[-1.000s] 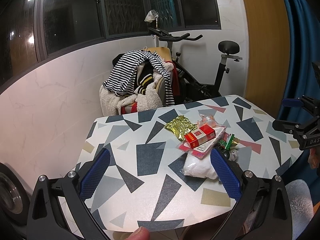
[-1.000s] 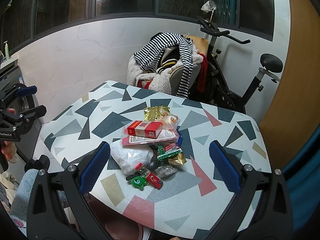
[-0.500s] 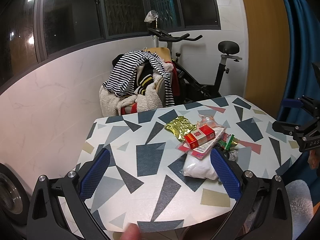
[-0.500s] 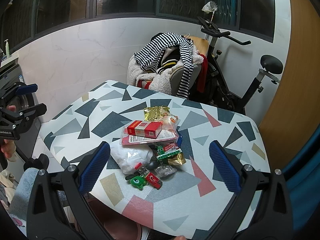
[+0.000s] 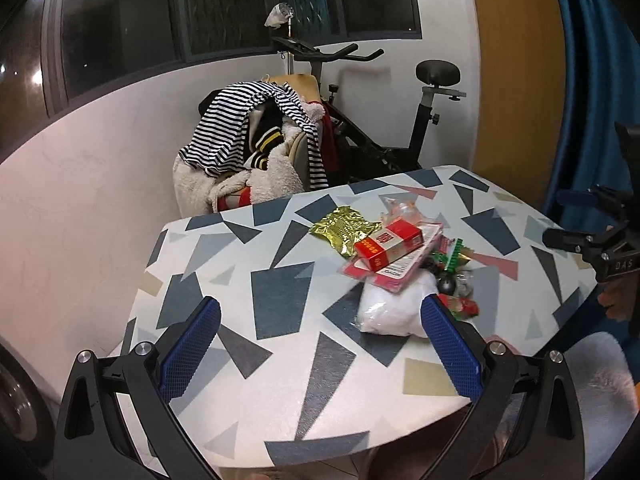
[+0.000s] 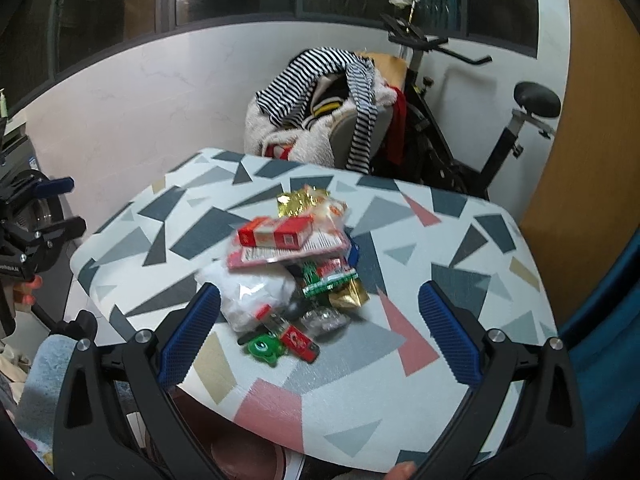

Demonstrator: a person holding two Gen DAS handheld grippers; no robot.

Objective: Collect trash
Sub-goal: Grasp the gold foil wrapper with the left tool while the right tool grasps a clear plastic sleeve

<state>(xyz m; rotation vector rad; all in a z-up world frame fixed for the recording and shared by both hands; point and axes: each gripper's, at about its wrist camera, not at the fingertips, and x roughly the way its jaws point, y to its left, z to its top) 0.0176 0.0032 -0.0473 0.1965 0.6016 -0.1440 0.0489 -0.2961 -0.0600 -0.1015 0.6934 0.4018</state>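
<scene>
A heap of trash lies on the patterned table (image 5: 280, 300) (image 6: 440, 248). On top is a red and white box (image 5: 388, 246) (image 6: 276, 234) over a pink flat pack (image 5: 400, 270) (image 6: 288, 252). A gold wrapper (image 5: 344, 232) (image 6: 298, 200) lies behind, a white plastic bag (image 5: 396, 308) (image 6: 252, 296) in front, and a green wrapper (image 6: 326, 278), a green round piece (image 6: 262, 346) and a red sachet (image 6: 298, 340) beside. My left gripper (image 5: 320, 346) is open, short of the heap. My right gripper (image 6: 318, 340) is open, above the near edge of the heap.
A chair piled with striped and fleece clothes (image 5: 256, 152) (image 6: 324, 112) stands behind the table, with an exercise bike (image 5: 400, 120) (image 6: 480, 128) next to it. A blue curtain (image 5: 592, 80) hangs at the right. A pink bin (image 6: 240, 452) shows under the table's near edge.
Both grippers have moved closer to the table and the heap, which looms larger now. The right wrist view is blurred by motion. Both stay open.
</scene>
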